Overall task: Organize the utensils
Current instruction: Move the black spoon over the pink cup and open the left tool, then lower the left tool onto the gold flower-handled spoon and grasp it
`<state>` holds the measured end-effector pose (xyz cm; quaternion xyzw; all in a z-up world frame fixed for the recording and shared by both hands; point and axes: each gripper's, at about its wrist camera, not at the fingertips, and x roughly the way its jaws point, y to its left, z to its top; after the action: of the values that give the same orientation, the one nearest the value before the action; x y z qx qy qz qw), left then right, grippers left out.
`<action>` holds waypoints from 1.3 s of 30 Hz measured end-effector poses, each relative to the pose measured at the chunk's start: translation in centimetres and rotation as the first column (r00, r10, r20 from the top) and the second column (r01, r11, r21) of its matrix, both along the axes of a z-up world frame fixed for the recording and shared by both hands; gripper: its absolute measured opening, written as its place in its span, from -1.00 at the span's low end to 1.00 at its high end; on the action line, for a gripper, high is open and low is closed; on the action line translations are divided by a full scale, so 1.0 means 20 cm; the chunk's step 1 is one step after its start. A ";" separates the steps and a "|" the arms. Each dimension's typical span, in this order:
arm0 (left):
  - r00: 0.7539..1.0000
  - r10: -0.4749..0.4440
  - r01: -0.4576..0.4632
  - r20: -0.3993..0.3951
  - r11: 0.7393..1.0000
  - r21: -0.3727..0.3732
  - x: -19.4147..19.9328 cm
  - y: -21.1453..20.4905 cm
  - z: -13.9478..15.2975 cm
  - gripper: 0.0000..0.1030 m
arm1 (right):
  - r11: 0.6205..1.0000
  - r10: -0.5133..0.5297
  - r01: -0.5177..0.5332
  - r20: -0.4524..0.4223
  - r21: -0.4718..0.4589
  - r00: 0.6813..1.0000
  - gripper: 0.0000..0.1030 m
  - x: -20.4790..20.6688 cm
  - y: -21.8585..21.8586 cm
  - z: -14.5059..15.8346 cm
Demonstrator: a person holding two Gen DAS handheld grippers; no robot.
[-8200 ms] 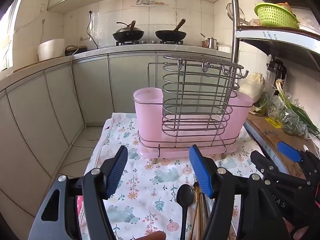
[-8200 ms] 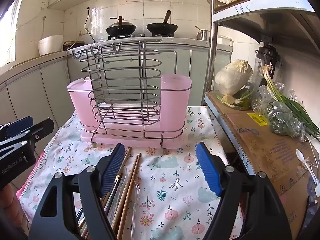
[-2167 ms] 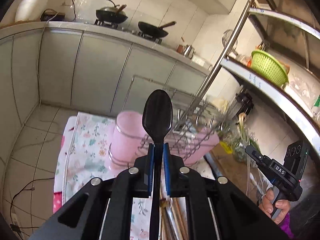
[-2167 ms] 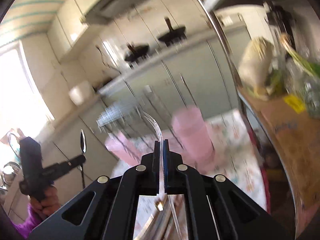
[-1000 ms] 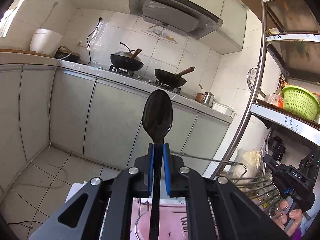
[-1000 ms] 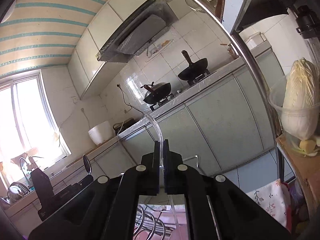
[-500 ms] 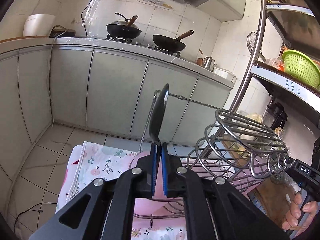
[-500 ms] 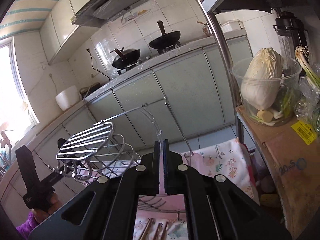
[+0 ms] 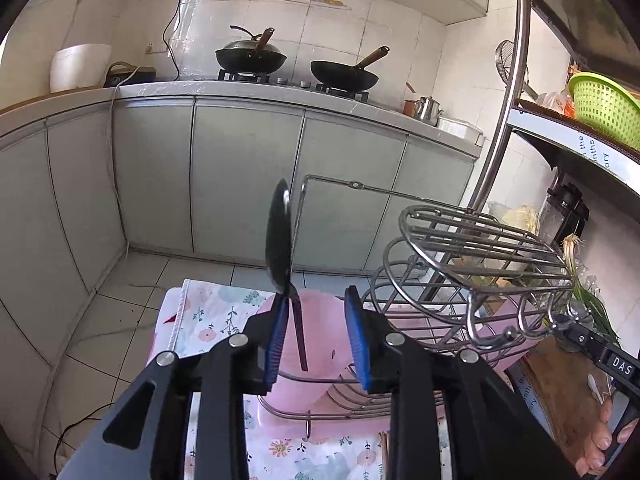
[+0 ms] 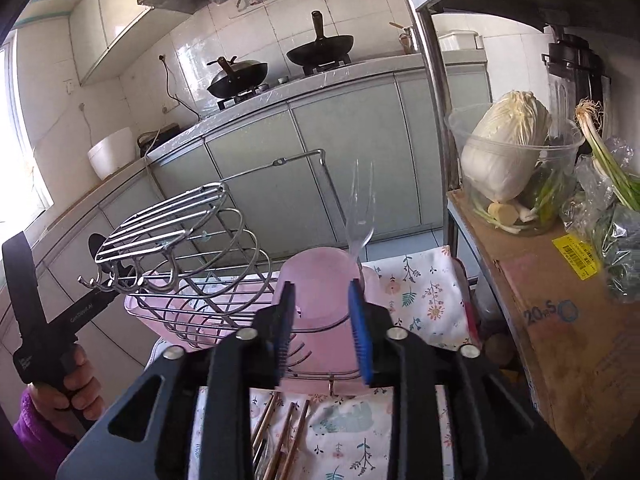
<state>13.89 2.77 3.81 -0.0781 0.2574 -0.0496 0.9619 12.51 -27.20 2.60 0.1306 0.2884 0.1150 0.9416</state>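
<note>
Black spoon [image 9: 279, 236] upright, bowl up, handle in pink cup [image 9: 320, 344], left tongs [image 9: 316, 342] released, right tongs [image 10: 322, 330] released

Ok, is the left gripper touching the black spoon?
Cannot tell. In the left wrist view the left gripper is open, and the neck of the black spoon overlaps one pad's tip, with a clear gap to the other.

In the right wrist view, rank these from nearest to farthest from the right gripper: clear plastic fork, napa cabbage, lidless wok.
1. Clear plastic fork: standing in the pink cup, just beyond the right gripper.
2. Napa cabbage: right, on the shelf, in a clear bowl.
3. Lidless wok: far back, on the stove.
</note>
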 end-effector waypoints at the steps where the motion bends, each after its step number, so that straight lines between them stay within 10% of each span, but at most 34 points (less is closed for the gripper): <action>1: 1.000 -0.001 0.001 0.002 1.000 0.002 -0.01 0.00 0.01 -0.41 | 1.000 -0.002 0.002 0.003 -0.004 1.000 -0.21 -0.02 0.00 0.01; 23: 0.983 -0.160 0.155 -0.095 0.986 -0.064 -0.49 -0.03 -0.10 -0.16 | 0.995 0.028 -0.042 -0.161 -0.086 0.987 -0.18 -0.39 0.16 -0.27; 39: 0.782 -0.391 0.352 -0.485 0.920 -0.172 -0.42 -0.28 -0.69 -0.44 | 0.994 0.093 -0.109 -0.347 -0.028 0.933 -0.18 -0.41 0.24 -0.54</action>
<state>5.47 -2.81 -9.93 -0.0709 0.5111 -0.2248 0.8266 4.26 -22.40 -8.24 0.1118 0.4577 0.1318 0.8722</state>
